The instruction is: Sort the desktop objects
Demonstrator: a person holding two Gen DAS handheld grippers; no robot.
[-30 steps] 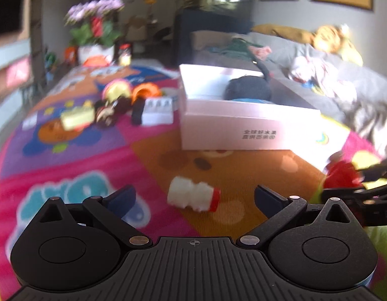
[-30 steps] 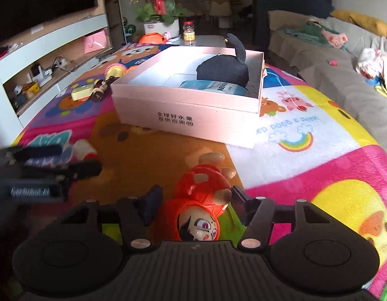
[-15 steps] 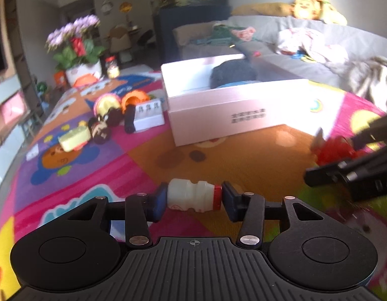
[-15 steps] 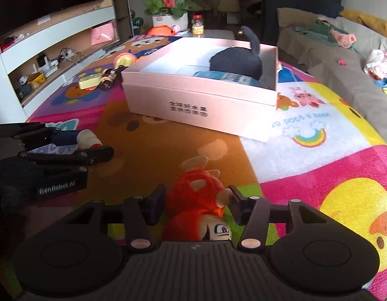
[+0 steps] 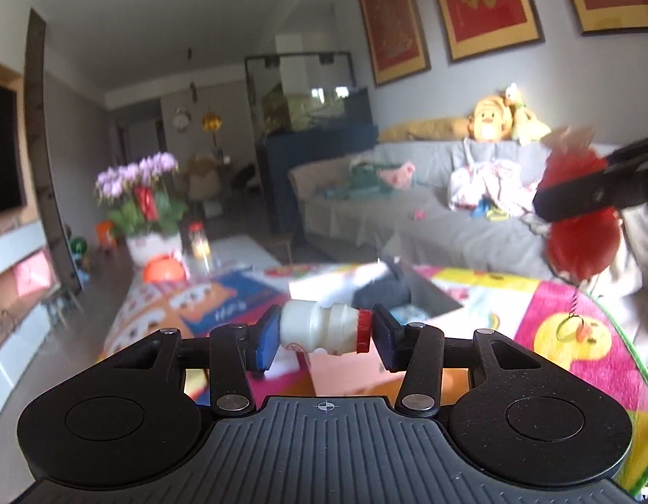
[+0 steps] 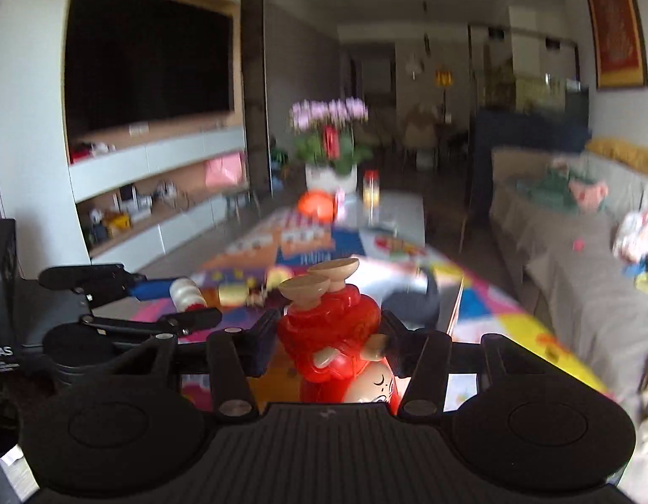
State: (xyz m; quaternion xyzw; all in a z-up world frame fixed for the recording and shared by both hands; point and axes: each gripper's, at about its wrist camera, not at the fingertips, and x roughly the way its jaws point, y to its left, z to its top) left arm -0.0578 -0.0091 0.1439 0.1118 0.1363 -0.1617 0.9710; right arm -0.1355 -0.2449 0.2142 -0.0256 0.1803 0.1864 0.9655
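Observation:
My left gripper point(image 5: 324, 333) is shut on a small white bottle with a red cap point(image 5: 319, 327), held sideways in the air above the pink box point(image 5: 344, 371). A dark object point(image 5: 380, 290) lies inside that box. My right gripper point(image 6: 329, 338) is shut on a red doll toy point(image 6: 330, 319) with two beige suction cups on top, also lifted off the mat. In the left wrist view the doll point(image 5: 580, 235) hangs high at the right. In the right wrist view the left gripper point(image 6: 177, 300) and its bottle point(image 6: 185, 294) are at the left.
A colourful play mat point(image 5: 554, 336) covers the table. Several small toys point(image 6: 240, 294) lie blurred on its far left part. A flower pot point(image 5: 149, 210) stands at the far end, a grey sofa point(image 5: 449, 231) runs along the right, and TV shelves point(image 6: 156, 176) are on the left.
The left gripper closed on the bottle that lay on the mat. Both grippers have risen with the bottle and the doll, and both views have tilted upward.

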